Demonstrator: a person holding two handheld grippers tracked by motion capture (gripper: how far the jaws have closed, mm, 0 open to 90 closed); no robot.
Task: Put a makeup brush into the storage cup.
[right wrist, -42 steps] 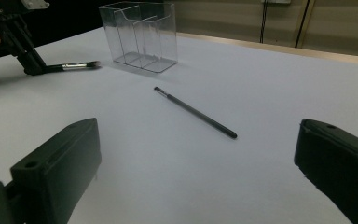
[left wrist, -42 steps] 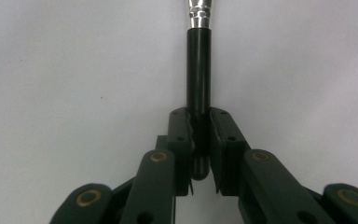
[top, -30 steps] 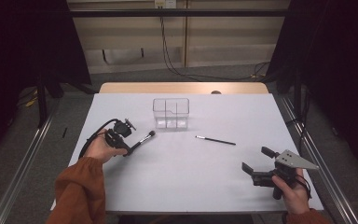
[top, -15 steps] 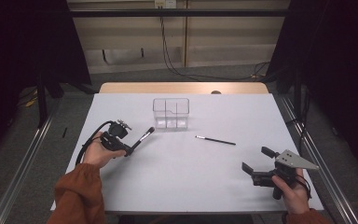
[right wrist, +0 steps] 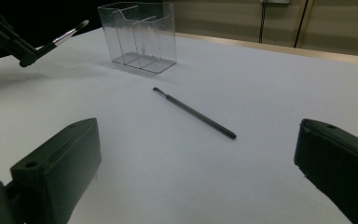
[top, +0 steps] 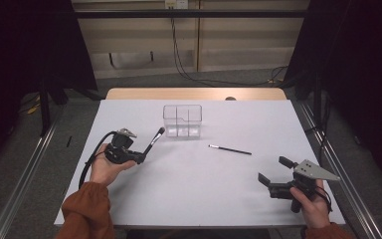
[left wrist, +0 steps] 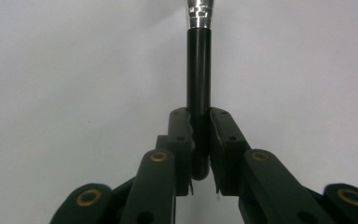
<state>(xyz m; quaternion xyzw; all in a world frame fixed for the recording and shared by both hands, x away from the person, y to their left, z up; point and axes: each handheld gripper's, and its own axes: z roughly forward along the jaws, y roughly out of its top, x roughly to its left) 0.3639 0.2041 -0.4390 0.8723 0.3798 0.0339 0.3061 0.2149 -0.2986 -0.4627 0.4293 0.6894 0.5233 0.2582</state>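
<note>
A brush (top: 154, 139) is clamped by its black handle between the jaws of the left gripper (top: 142, 157), and is held tilted above the table (top: 189, 189), its head pointing toward a clear organizer (top: 182, 120) just beyond it. A second, thinner brush (top: 230, 149) is seen lying flat on the table, right of the organizer. The right gripper (top: 271, 173) is held near the table's right front corner, jaws spread wide with nothing between them.
</note>
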